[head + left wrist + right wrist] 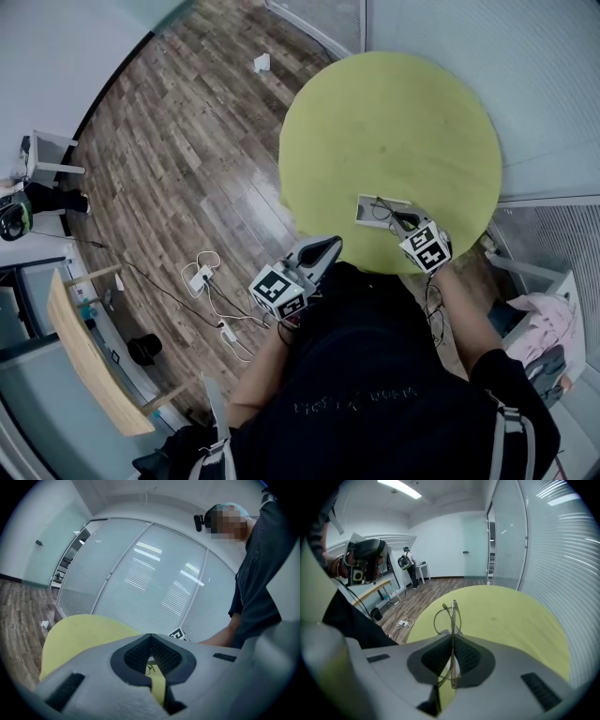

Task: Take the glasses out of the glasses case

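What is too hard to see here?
Thin wire-rimmed glasses: seen edge-on, lower part buried in the shut right gripper, right gripper view.
Open grey glasses case: tiny in head view, near end covered by that gripper.
Round yellow table: mostly blocked by the left gripper itself, left gripper view.

No legible text, number or brand was found in any view. The cube on the left gripper and the cube on the right gripper carried black-and-white square markers only, without letters. Faint print on the person's dark shirt could not be read.
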